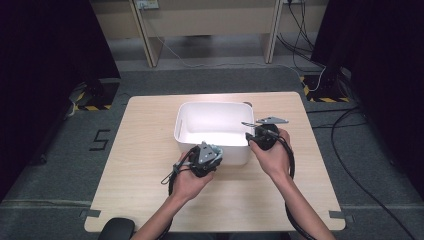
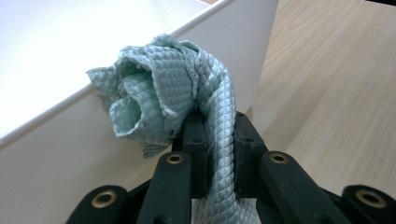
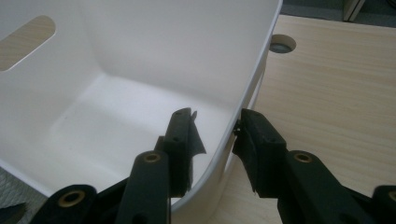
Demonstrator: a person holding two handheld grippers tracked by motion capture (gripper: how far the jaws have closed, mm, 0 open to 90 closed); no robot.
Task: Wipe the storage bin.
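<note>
A white plastic bin [image 1: 210,105] stands in the middle of the wooden table [image 1: 145,160]. My left gripper [image 1: 209,150] sits at the bin's near wall. Its jaws are shut on a pale green quilted cloth [image 2: 159,93], which bunches above the left gripper's [image 2: 219,133] tips against the bin's outer wall [image 2: 243,42]. My right gripper [image 1: 251,136] is at the bin's near right corner. In the right gripper view it [image 3: 215,119] straddles the bin's wall [image 3: 187,46], one jaw inside and one outside, with a gap showing between the inner jaw and the wall.
A round cable hole [image 3: 282,45] lies in the table just behind the bin. The bin's far wall has a handle slot [image 3: 25,42]. Bare tabletop runs left and right of the bin. A dark chair back [image 1: 117,229] sits at the table's near edge.
</note>
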